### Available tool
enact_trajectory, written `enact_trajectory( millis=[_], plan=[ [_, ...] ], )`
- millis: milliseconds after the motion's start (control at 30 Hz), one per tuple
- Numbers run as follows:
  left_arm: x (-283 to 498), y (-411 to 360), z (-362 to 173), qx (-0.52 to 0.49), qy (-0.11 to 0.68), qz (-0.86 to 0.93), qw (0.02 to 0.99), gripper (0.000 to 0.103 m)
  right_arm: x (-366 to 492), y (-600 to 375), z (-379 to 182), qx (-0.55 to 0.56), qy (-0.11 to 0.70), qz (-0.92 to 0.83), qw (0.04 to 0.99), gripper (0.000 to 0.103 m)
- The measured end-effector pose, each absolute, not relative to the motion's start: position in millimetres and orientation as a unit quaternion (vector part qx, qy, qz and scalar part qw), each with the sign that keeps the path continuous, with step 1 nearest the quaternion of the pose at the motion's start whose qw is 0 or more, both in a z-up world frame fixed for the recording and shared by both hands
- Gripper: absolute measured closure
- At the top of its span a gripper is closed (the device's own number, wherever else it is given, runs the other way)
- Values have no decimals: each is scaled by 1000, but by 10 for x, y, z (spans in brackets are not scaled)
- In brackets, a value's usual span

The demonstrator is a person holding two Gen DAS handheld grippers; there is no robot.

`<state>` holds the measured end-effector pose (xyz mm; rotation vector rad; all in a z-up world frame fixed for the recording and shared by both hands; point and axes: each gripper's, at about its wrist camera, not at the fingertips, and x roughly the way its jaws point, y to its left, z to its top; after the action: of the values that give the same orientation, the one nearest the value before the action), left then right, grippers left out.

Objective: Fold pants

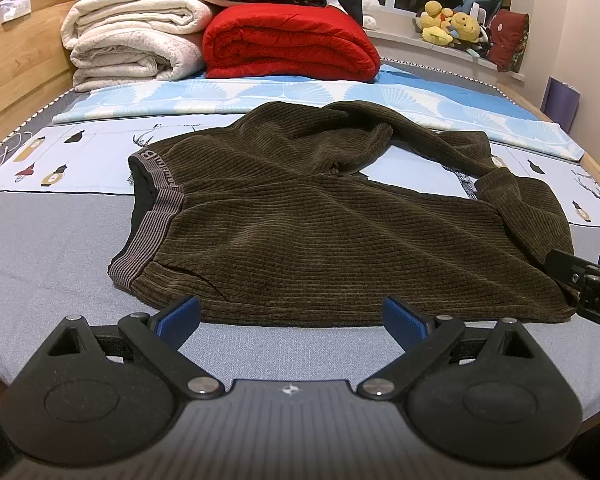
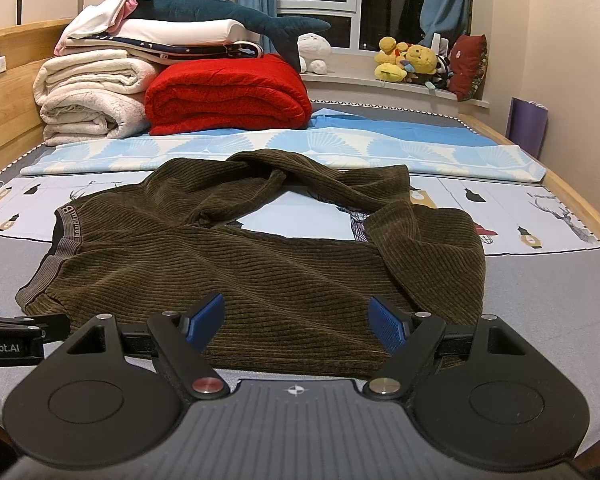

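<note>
Left wrist view: dark olive-brown corduroy pants (image 1: pixel 300 216) lie crumpled on the bed's grey sheet (image 1: pixel 40 248), striped elastic waistband (image 1: pixel 152 216) at left, legs twisted over each other far right. Left tongs (image 1: pixel 290 318) released, blue pads wide apart, hovering just near of the pants' near hem, nothing between them. Right tongs' tip (image 1: pixel 580 280) enters at right edge beside the pants. Folded red blanket (image 1: pixel 292 44) and cream blankets (image 1: pixel 132 40) stacked far.

Right wrist view: right tongs (image 2: pixel 298 324) released, pads spread over the pants' (image 2: pixel 260 264) near edge, not pinching fabric. Left tongs' tip (image 2: pixel 16 332) at left edge. Yellow plush toys (image 2: pixel 408 60) on far windowsill.
</note>
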<state>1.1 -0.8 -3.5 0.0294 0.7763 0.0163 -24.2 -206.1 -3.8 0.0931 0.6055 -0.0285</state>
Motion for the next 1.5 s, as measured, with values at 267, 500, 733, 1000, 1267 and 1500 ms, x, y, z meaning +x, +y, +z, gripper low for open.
enact_trajectory(
  millis=[267,500,733,1000,1267,1500],
  plan=[
    [205,205,144,65,373,-27,925,98,-157,-2366,84,59,256,-22,965,69],
    [954,1074,189,82,349,-66,931,96,347,-3104,-25,16,261,-43,964,74],
    [1766,2042,-444,-58,484,37,872,70,1163,-3503,-966,14,397,-26,917,46],
    [2189,2159,-973,-63,534,73,840,23,1543,-3291,-1658,-109,508,2,855,39],
    [2120,2063,-1132,-49,559,53,826,46,1429,-3479,-1503,-67,490,5,869,95],
    [1785,1959,-775,-16,523,15,852,80,736,-4770,-872,195,405,-183,874,97]
  ],
)
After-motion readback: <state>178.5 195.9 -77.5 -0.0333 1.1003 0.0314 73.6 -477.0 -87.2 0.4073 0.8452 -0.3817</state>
